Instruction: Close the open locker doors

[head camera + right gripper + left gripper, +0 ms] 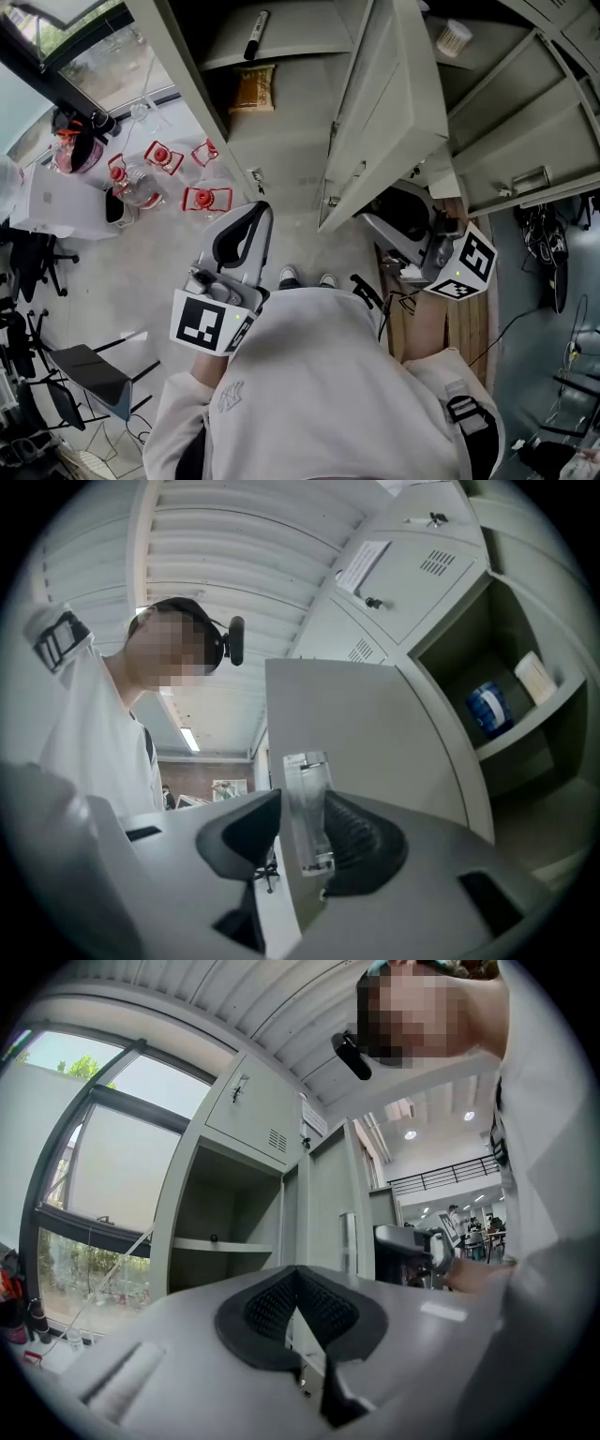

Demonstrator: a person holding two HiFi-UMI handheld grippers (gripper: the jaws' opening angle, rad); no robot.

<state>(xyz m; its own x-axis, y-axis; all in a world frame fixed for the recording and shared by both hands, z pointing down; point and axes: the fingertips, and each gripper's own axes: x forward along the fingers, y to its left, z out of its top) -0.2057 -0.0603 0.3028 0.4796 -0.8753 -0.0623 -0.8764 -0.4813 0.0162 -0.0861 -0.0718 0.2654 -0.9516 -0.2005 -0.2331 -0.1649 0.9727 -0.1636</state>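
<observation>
A grey locker door point(384, 103) stands open in the middle of the head view, swung out toward me. My right gripper point(370, 223) is at its lower edge. In the right gripper view the door point(375, 733) and its metal handle point(307, 808) stand between the jaws of my right gripper point(302, 832), which are spread; the left pad is clear of the handle. My left gripper point(261, 208) hangs left of the door, apart from it and in front of the open compartment point(225, 1222). Its pads point(281, 1302) meet at the tip with nothing between them.
The open shelves hold a black marker point(256, 35), a snack bag point(253, 89) and a white cup point(454, 36); a blue can point(489, 708) sits in the compartment right of the door. Another door point(525, 141) hangs open at the right. Red objects point(164, 157) and a chair point(94, 375) stand on the floor at the left.
</observation>
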